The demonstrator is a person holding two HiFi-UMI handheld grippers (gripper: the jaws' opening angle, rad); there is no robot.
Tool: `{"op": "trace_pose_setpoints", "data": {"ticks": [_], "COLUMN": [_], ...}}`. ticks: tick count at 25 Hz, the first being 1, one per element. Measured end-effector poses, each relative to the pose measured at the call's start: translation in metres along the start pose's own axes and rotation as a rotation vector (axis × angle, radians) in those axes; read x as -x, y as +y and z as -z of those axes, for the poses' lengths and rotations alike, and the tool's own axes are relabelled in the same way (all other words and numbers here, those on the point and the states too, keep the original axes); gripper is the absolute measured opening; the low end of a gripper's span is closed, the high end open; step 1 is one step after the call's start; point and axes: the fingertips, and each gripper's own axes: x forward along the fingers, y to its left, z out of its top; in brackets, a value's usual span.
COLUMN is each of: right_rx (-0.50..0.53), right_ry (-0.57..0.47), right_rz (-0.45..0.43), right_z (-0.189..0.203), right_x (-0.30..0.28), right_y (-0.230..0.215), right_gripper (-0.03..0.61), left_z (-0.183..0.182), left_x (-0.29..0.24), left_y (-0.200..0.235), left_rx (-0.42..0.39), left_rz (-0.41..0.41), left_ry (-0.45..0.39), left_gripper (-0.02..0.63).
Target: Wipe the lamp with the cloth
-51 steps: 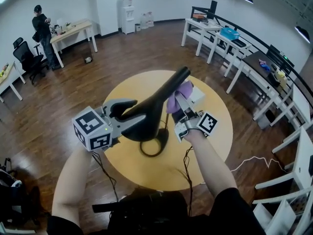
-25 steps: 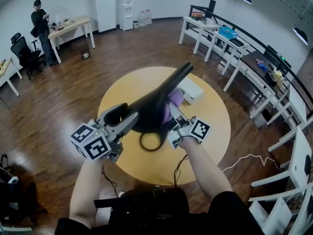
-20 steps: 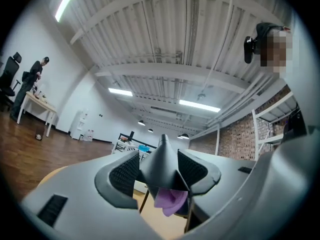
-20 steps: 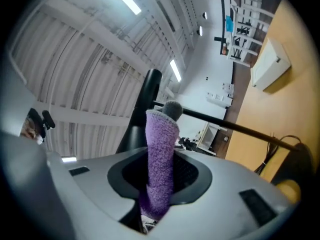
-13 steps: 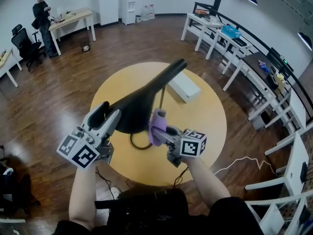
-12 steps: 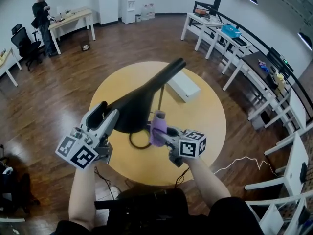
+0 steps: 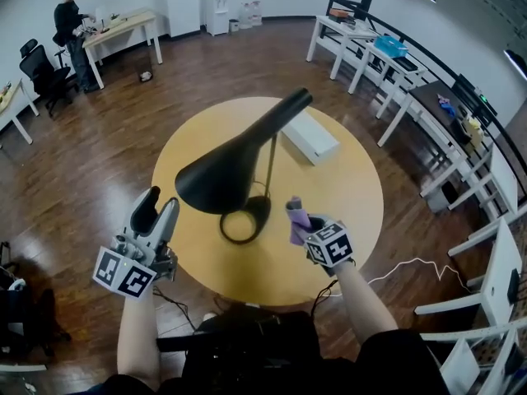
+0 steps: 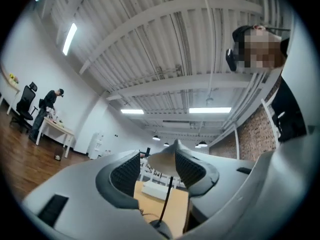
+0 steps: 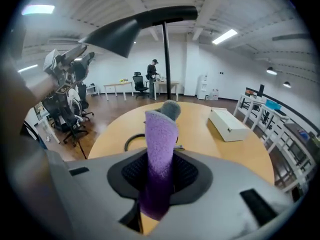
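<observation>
Nothing readable here, folks

Closest thing to print is the black-and-white patterned cube (image 7: 125, 271) on my left gripper (image 7: 156, 208) and the matching cube (image 7: 329, 243) on my right gripper (image 7: 300, 225). Those are just blocky squares, no letters or digits. Any print on the long white rectangular box (image 7: 309, 137) on the round wooden table (image 7: 354, 220) is too small to tell.

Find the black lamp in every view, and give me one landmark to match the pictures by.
Head view: lamp in the middle of the picture, standing on the round table, its shade toward the lower left.
Left gripper view: lamp low at centre, its shade seen from below.
Right gripper view: lamp at the top, shade at upper left, pole down the centre.
Shared landmark: the white box on the table.
</observation>
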Motion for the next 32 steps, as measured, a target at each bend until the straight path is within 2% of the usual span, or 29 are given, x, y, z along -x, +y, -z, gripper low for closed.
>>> {"op": "trace_pose_setpoints", "data": {"ticks": [3, 7, 11, 13, 15, 19, 22, 23, 25, 32], "right_rx": [-0.043, -0.067, -0.067, -0.062, -0.061, -0.068, -0.057, -0.058, -0.073, -0.145], "right_ry": [-0.014, -0.002, 0.108, 0.165, 0.201, 0.213, 0.259, 0.270, 0.248, 0.027], "right_rz": [0.035, 0.101, 0.127, 0.129, 0.139, 0.139, 0.124, 0.114, 0.112, 0.138], "right_z": [0.005, 0.010, 0.029, 0.043, 0.053, 0.055, 0.059, 0.059, 0.055, 0.013], "right_x": [0.006, 0.009, 0.003, -0.002, -0.004, -0.005, -0.005, -0.005, -0.004, 0.011], "right_y": [-0.001, -0.002, -0.002, -0.002, -0.002, 0.002, 0.006, 0.007, 0.007, 0.003], "right_gripper": [0.101, 0.110, 0.132, 0.170, 0.202, 0.204, 0.239, 0.282, 0.298, 0.296], "left_z": [0.022, 0.037, 0.048, 0.055, 0.059, 0.063, 0.065, 0.065, 0.065, 0.061], "left_x": [0.019, 0.045, 0.049, 0.048, 0.048, 0.051, 0.054, 0.055, 0.055, 0.052], "left_y": [0.012, 0.029, 0.036, 0.036, 0.035, 0.035, 0.036, 0.036, 0.035, 0.035], "left_rx": [0.010, 0.039, 0.034, 0.033, 0.047, 0.070, 0.092, 0.094, 0.093, 0.050], "left_rz": [-0.013, -0.040, -0.030, -0.014, -0.005, 0.002, -0.005, -0.005, -0.002, 0.008], "left_ry": [0.073, 0.119, 0.175, 0.198, 0.204, 0.209, 0.212, 0.214, 0.218, 0.214], "left_gripper": [0.210, 0.210, 0.210, 0.210, 0.210, 0.210, 0.210, 0.210, 0.210, 0.210]}}
